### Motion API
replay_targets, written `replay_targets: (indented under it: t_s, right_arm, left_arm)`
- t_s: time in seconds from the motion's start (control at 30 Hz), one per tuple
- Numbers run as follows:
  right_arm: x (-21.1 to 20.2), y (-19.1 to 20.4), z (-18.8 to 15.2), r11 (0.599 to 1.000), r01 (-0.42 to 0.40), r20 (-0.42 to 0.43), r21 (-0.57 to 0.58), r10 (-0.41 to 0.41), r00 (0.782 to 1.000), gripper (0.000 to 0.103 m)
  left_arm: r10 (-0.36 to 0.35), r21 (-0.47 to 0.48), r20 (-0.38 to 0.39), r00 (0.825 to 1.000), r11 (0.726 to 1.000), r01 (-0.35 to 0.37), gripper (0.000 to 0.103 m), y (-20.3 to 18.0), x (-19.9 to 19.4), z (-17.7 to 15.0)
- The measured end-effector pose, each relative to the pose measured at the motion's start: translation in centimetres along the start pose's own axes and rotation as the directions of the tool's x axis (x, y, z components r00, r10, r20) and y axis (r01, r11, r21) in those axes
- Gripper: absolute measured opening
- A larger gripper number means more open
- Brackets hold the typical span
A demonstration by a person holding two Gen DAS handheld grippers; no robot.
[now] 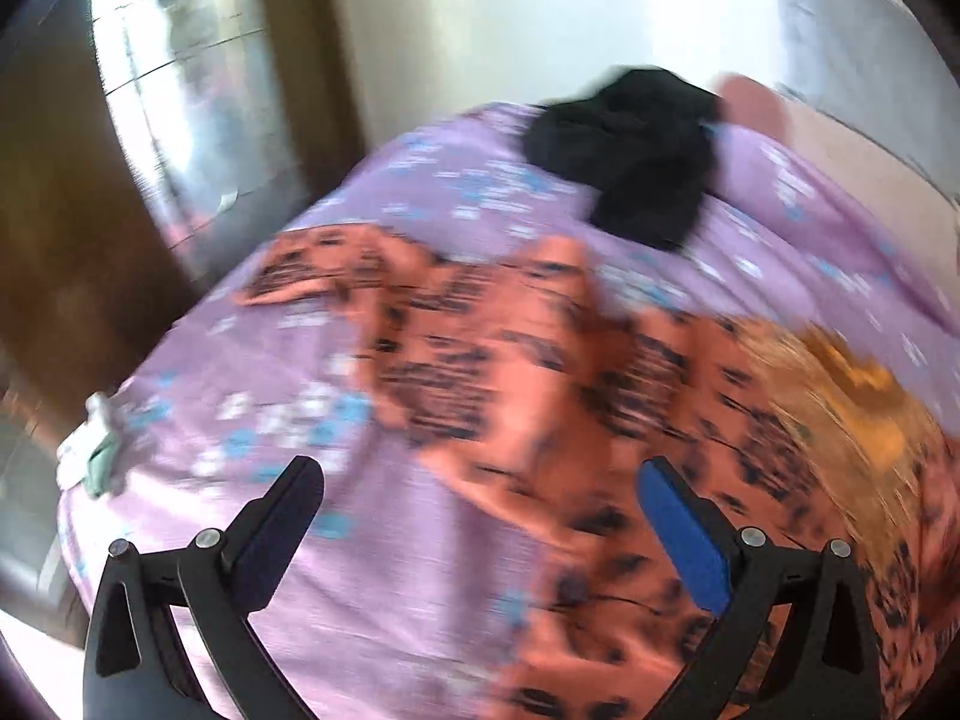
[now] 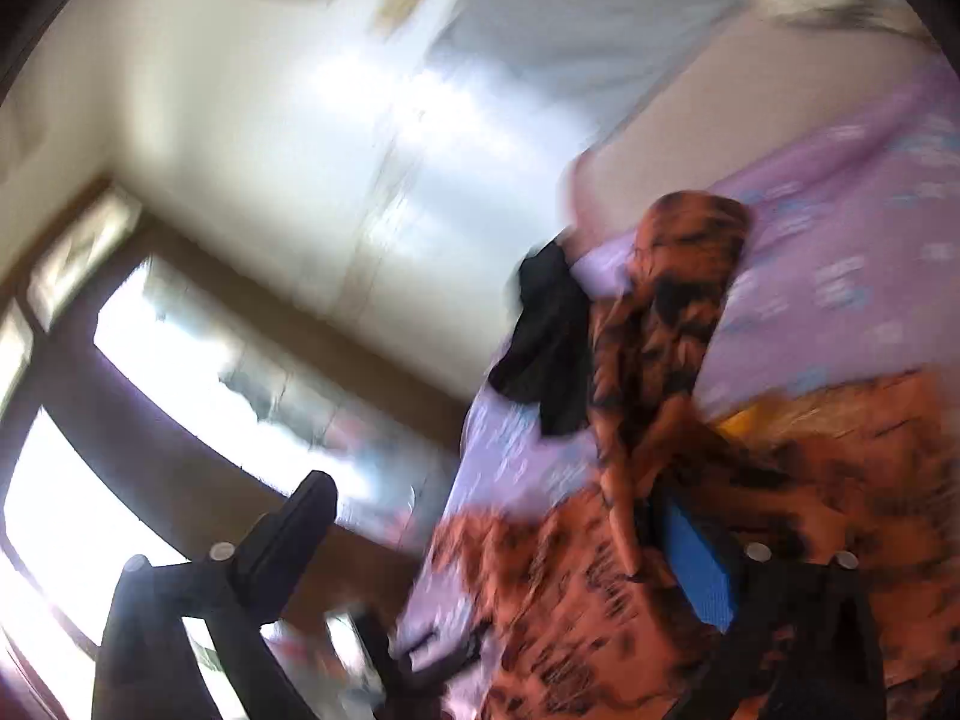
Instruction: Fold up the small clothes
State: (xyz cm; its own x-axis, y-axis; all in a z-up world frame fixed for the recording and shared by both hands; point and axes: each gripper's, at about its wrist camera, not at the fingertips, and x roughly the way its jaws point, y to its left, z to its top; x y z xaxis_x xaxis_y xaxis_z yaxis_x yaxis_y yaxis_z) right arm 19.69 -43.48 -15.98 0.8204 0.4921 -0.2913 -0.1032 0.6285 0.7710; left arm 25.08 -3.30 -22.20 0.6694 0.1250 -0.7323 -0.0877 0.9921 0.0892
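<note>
An orange garment with black print lies spread and rumpled across a purple flowered bedsheet. A black garment lies bunched further back on the bed. My left gripper hovers open above the near edge of the orange garment, with nothing pinched between its fingers. In the right wrist view, which is blurred and tilted, the orange garment rises in a fold beside the black garment. My right gripper is open, and its blue-padded finger is close against the orange cloth.
A small white and pale green item sits at the bed's left edge. A yellow-orange patch of cloth shows at the right. A bright window with a brown frame and a white wall lie beyond the bed.
</note>
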Motion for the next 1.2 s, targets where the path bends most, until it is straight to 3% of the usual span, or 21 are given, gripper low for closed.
replay_targets:
  t_s: [0.07, 0.13, 0.27, 0.33, 0.43, 0.53, 0.6, 0.7, 0.73, 0.8, 0.87, 1.0, 1.03, 1.07, 1.1, 1.13, 1.17, 1.2]
  right_arm:
    - [2.1, 0.5, -2.4, 0.999, 0.024, -0.064, -0.028, -0.026, 0.998, 0.103]
    - [2.3, -1.1, -3.6, 1.000, 0.021, -0.104, 0.009, -0.020, 0.994, 0.102]
    - [-1.8, -5.2, -4.9, 0.985, 0.144, -0.033, 0.099, -0.142, 0.989, 0.102]
    - [-3.6, -6.6, -4.9, 0.960, 0.254, -0.005, 0.121, -0.255, 0.967, 0.101]
    - [-4.7, -9.0, -5.2, 0.912, 0.371, -0.030, 0.177, -0.372, 0.928, 0.098]
    - [-4.2, -11.5, -5.2, 0.881, 0.413, -0.068, 0.232, -0.409, 0.910, 0.092]
    - [-4.3, -13.5, -5.6, 0.861, 0.430, -0.091, 0.270, -0.422, 0.902, 0.087]
    - [-4.2, -16.0, -6.2, 0.837, 0.423, -0.140, 0.346, -0.400, 0.906, 0.080]
    - [-4.1, -16.7, -6.3, 0.827, 0.430, -0.156, 0.362, -0.401, 0.903, 0.077]
    - [-3.9, -18.0, -6.6, 0.807, 0.441, -0.195, 0.394, -0.395, 0.898, 0.074]
    - [-4.0, -19.1, -6.7, 0.800, 0.412, -0.199, 0.436, -0.360, 0.911, 0.073]
    - [-4.2, -19.6, -6.7, 0.805, 0.394, -0.199, 0.442, -0.341, 0.919, 0.073]
    - [-4.1, -19.4, -6.8, 0.809, 0.402, -0.201, 0.429, -0.348, 0.916, 0.073]
    - [-4.1, -19.2, -6.8, 0.812, 0.409, -0.205, 0.417, -0.354, 0.912, 0.073]
    - [-4.0, -19.1, -6.7, 0.815, 0.418, -0.210, 0.402, -0.363, 0.908, 0.073]
    - [-3.9, -18.9, -6.7, 0.817, 0.427, -0.214, 0.387, -0.371, 0.904, 0.073]
    - [-3.7, -18.7, -6.7, 0.818, 0.433, -0.216, 0.377, -0.377, 0.901, 0.073]
    - [-3.5, -18.6, -6.7, 0.819, 0.439, -0.220, 0.369, -0.383, 0.897, 0.073]
  left_arm:
    - [0.044, -0.069, 0.006, 0.999, 0.997, -0.043, 0.103, 2.5, 0.1, 0.3]
    - [0.032, -0.121, 0.003, 0.999, 0.992, -0.031, 0.103, 4.0, 0.1, 0.2]
    - [-0.062, -0.126, -0.005, 0.998, 0.990, 0.060, 0.103, 4.0, 0.0, 0.1]
    - [-0.126, -0.108, 0.008, 0.992, 0.986, 0.126, 0.103, 3.0, -0.4, 0.1]
    - [-0.261, -0.056, 0.019, 0.965, 0.964, 0.261, 0.101, 0.4, -0.8, 0.1]
    - [-0.356, -0.018, -0.009, 0.935, 0.935, 0.355, 0.077, -2.2, -0.1, 0.3]
    - [-0.431, -0.028, -0.079, 0.899, 0.902, 0.431, 0.060, -3.7, 1.4, 0.5]
    - [-0.508, -0.092, -0.180, 0.842, 0.861, 0.500, 0.060, -5.3, 3.6, 0.3]
    - [-0.517, -0.103, -0.196, 0.833, 0.856, 0.507, 0.060, -5.7, 4.0, 0.3]
    - [-0.531, -0.105, -0.211, 0.821, 0.847, 0.521, 0.061, -6.9, 4.8, 0.4]
    - [-0.533, -0.093, -0.236, 0.812, 0.845, 0.527, 0.061, -8.0, 5.8, 0.4]
    - [-0.560, -0.150, -0.297, 0.774, 0.827, 0.541, 0.060, -9.6, 8.0, 0.3]
    - [-0.558, -0.150, -0.292, 0.777, 0.829, 0.538, 0.060, -9.8, 8.0, 0.4]
    - [-0.561, -0.148, -0.282, 0.778, 0.827, 0.542, 0.055, -10.0, 7.8, 0.6]
    - [-0.578, -0.146, -0.273, 0.769, 0.815, 0.560, 0.042, -10.3, 7.6, 0.7]
    - [-0.588, -0.138, -0.272, 0.762, 0.808, 0.574, 0.035, -10.6, 7.3, 0.8]
    - [-0.584, -0.116, -0.274, 0.764, 0.809, 0.576, 0.024, -11.0, 7.1, 0.8]
    - [-0.561, -0.086, -0.276, 0.781, 0.824, 0.561, 0.016, -11.3, 7.0, 0.7]
